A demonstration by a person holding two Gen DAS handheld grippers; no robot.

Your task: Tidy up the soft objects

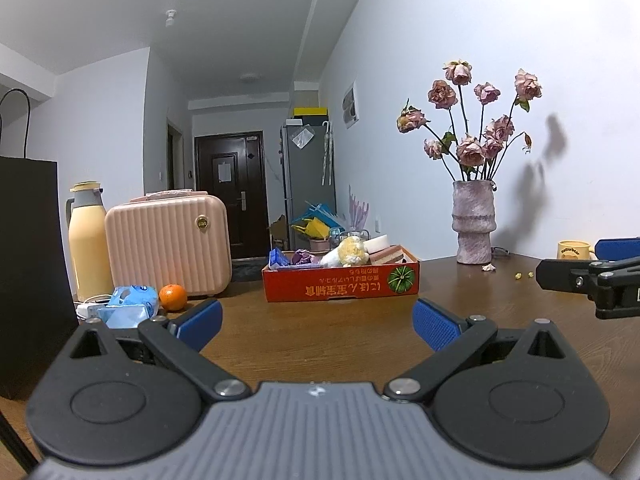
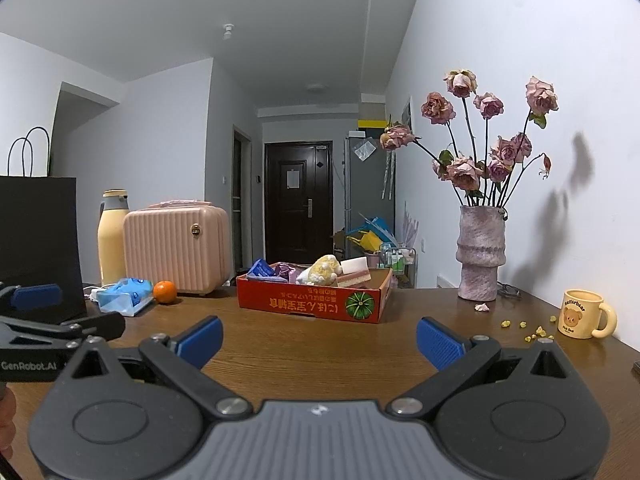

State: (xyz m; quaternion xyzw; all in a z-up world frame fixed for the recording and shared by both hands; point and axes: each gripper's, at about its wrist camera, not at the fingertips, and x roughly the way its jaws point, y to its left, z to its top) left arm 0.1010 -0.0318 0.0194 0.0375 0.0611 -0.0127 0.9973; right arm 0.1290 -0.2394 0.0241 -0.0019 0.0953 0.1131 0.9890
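Wooden table point(image 2: 320, 344): red box point(image 2: 312, 300) of soft things mid-table, tissue pack point(image 2: 124, 294) left beside the orange point(image 2: 164, 291); my left gripper point(image 1: 318, 322) and right gripper point(image 2: 320, 338) gape empty, and I judge a careless reach could roll the orange.

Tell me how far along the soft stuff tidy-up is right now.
Done, it seems: the red cardboard box already holds a yellow-white plush toy, a layered sponge, a purple item and a blue packet. In hand: nothing; the left gripper and right gripper are both open over the table. Possibly left: the blue tissue pack beside the orange.
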